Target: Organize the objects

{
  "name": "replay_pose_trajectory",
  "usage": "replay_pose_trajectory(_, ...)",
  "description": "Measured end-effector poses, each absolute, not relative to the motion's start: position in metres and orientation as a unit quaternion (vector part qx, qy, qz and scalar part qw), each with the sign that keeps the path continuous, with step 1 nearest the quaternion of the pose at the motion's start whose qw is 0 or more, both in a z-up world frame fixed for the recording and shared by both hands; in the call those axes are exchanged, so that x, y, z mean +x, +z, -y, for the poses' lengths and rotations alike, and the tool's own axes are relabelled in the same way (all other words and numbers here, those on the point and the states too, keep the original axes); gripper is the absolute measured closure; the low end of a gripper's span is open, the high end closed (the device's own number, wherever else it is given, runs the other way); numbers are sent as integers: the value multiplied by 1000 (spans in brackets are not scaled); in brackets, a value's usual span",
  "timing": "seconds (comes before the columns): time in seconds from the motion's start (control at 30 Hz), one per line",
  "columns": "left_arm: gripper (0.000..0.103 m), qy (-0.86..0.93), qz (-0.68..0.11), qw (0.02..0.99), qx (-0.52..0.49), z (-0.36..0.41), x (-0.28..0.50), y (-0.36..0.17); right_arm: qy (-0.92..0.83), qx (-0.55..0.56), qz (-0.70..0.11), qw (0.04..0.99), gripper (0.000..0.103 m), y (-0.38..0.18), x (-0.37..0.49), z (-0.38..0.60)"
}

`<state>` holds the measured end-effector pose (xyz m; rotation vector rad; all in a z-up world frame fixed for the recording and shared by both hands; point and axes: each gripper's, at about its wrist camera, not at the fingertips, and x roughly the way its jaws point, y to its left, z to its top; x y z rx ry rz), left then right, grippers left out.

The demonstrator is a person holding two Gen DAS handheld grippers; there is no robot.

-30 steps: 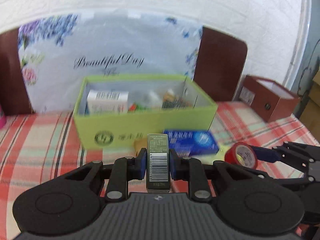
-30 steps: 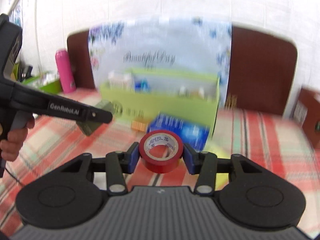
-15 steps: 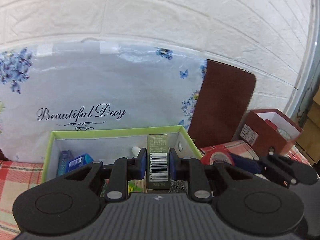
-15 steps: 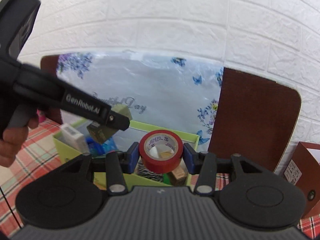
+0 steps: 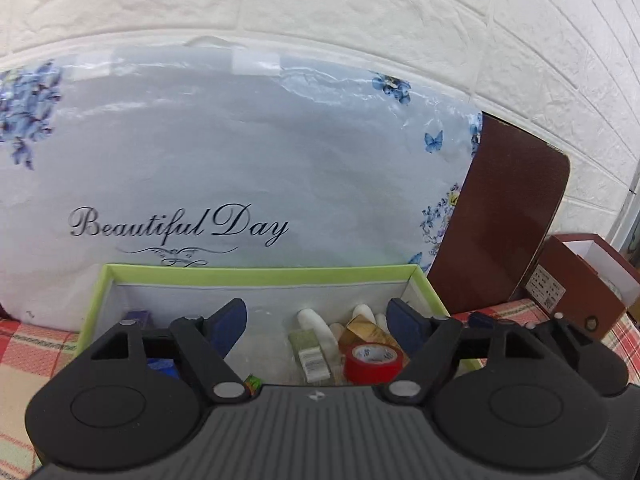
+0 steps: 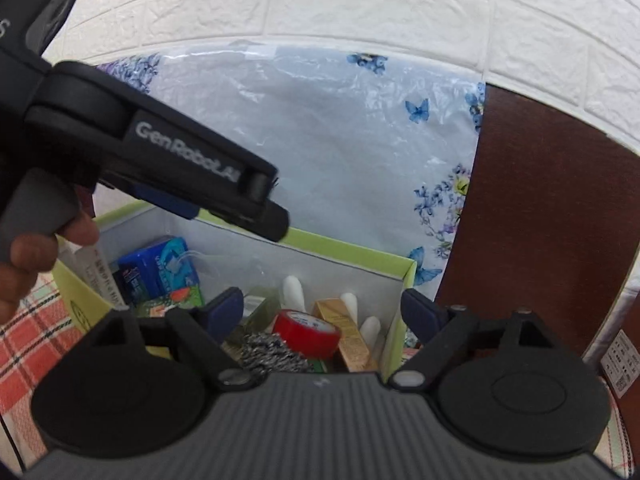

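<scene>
The green box (image 5: 256,274) stands open below both grippers. A small olive carton with a barcode (image 5: 310,350) and a red tape roll (image 5: 372,362) lie inside it, free of any pad. My left gripper (image 5: 316,316) hangs over the box with its jaws opening and nothing held between them. My right gripper (image 6: 322,308) is over the box's right end, jaws also opening, with the red tape roll (image 6: 306,332) lying loose beneath it. The left gripper (image 6: 264,208) crosses the upper left of the right wrist view, with a hand (image 6: 24,264) on its grip.
The box also holds blue packs (image 6: 156,268), a steel scourer (image 6: 268,354), a gold carton (image 6: 348,336) and white tubes (image 6: 294,292). A floral "Beautiful Day" bag (image 5: 240,160) and a brown board (image 5: 504,220) lean on the white brick wall. A brown box (image 5: 580,292) stands right.
Both grippers moved forward over the green box and opened. The olive carton left the left jaws and the red tape left the right jaws; both now lie in the box.
</scene>
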<state>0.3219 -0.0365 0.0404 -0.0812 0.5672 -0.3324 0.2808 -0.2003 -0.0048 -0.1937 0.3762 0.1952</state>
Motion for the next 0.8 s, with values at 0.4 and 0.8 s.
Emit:
replay_pose_trajectory(0.4, 18, -139, -278, 949, -56, 9, 221, 42, 96, -70, -184, 976, 0, 12, 207, 201)
replay_pose_trajectory(0.8, 18, -127, -348, 924, -99, -10, 154, -2, 82, 2, -242, 967, 0, -14, 133, 224)
